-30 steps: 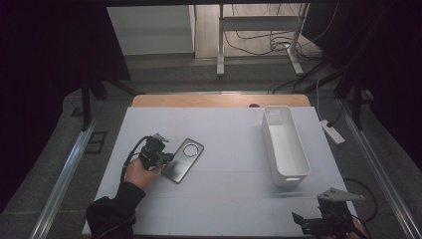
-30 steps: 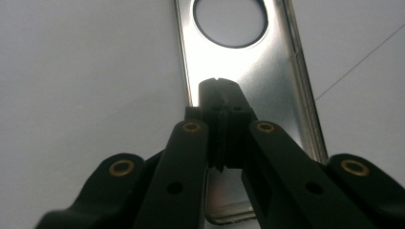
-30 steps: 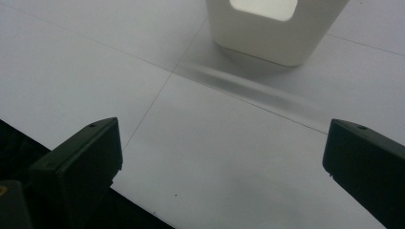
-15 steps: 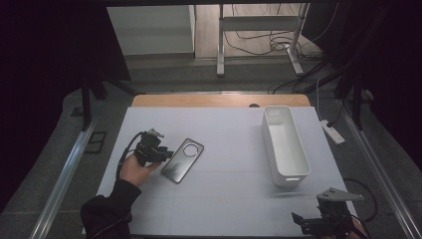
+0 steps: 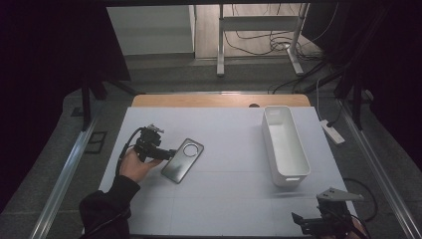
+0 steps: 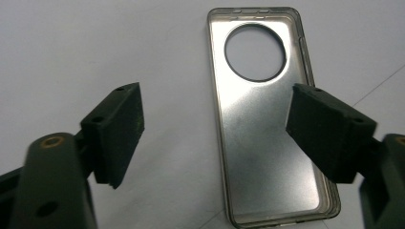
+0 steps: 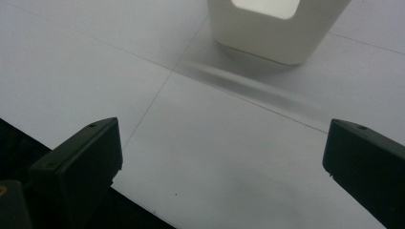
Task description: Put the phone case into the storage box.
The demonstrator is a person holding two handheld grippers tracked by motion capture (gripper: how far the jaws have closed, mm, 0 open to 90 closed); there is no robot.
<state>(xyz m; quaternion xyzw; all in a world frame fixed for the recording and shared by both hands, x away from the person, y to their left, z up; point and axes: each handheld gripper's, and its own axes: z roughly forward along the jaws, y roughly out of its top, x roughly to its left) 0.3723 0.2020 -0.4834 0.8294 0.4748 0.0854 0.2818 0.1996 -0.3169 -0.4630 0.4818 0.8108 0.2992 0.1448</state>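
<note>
The clear, silvery phone case with a round camera hole (image 6: 270,124) lies flat, inside up, on the white tabletop (image 5: 229,149), left of the long white plastic bin (image 5: 284,145). The left gripper (image 6: 217,129) has just been opening its jaws, which now stand released, the case lying free beneath them. The right gripper (image 7: 224,152) waits open near the bin. A fresh pinch on the thin rim could slip or skid the case sideways.

Lab or test room: white-covered surface (image 5: 234,199) on grey carpet, metal frame rails (image 5: 62,184), cables (image 5: 259,37) and desk legs (image 5: 220,45) far behind.
</note>
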